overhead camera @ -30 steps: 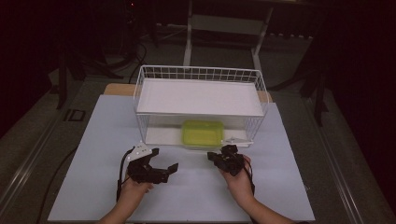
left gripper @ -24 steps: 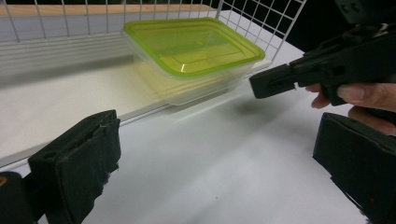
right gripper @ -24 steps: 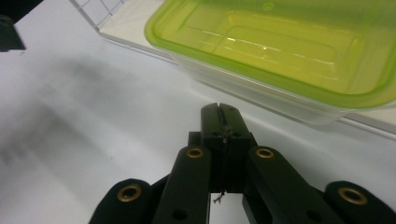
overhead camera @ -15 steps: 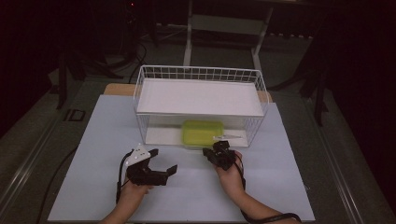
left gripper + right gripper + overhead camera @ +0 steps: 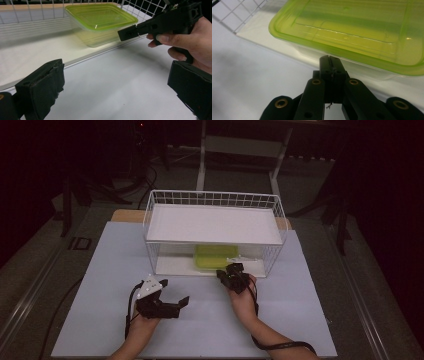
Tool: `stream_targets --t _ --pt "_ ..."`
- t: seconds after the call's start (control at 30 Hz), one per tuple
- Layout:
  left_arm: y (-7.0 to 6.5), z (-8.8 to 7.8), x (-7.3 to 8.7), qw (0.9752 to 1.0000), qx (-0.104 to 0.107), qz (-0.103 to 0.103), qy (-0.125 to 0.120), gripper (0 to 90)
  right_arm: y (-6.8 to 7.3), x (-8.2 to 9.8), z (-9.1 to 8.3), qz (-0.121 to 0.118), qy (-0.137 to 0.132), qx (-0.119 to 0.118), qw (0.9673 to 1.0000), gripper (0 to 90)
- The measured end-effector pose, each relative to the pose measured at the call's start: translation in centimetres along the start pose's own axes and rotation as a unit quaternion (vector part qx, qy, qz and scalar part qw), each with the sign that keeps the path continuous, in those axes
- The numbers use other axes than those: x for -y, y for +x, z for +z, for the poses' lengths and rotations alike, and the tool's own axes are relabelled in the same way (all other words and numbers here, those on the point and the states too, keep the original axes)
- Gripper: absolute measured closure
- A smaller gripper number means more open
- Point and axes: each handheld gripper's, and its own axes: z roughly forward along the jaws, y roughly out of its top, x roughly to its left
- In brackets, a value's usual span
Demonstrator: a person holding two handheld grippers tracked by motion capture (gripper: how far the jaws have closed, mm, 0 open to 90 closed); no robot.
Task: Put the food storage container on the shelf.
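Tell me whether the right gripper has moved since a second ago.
Yes. In the high view the right gripper, jaws shut, has moved forward and slightly left, up to the front edge of the wire rack, near the green-lidded container.

Right hand-held gripper point(image 5: 226, 274) (jaws together) neared container point(image 5: 212, 256).

The high view is dim overall, its surroundings sinking into near black while the pale table point(image 5: 100, 285) takes soft light from above and shows only faint shadows under the hands. In the left gripper view the nearest black parts are soft and out of focus, and the wire rack point(image 5: 140, 7) bends slightly toward the edges. The right gripper view is brighter, with small glints of glare on the green container lid point(image 5: 352, 27).
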Motion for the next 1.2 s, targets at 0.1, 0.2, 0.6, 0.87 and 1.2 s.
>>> stream_targets --t 0.1,0.2,0.6,0.87,1.2 --pt "0.1 0.0 0.0 1.0000 0.000 -0.005 -0.001 1.5 -0.1 -0.3 0.5 0.009 0.000 -0.001 1.0000 90.0" --pt "0.1 -0.1 0.0 1.0000 0.000 -0.003 -0.002 1.5 0.0 -0.5 0.8 0.005 -0.002 -0.001 1.0000 90.0" --pt "0.2 -0.1 0.1 1.0000 0.003 -0.007 0.000 1.5 -0.7 -1.8 2.1 0.012 -0.011 0.019 0.9997 90.0" --pt "0.2 0.0 0.2 0.9999 0.007 -0.009 0.001 1.5 -1.6 -2.5 2.5 0.037 -0.015 0.025 0.9989 90.0" --pt "0.1 -0.1 0.2 1.0000 0.005 -0.008 0.000 1.5 -1.2 -2.3 2.4 0.032 -0.017 0.021 0.9991 89.8"
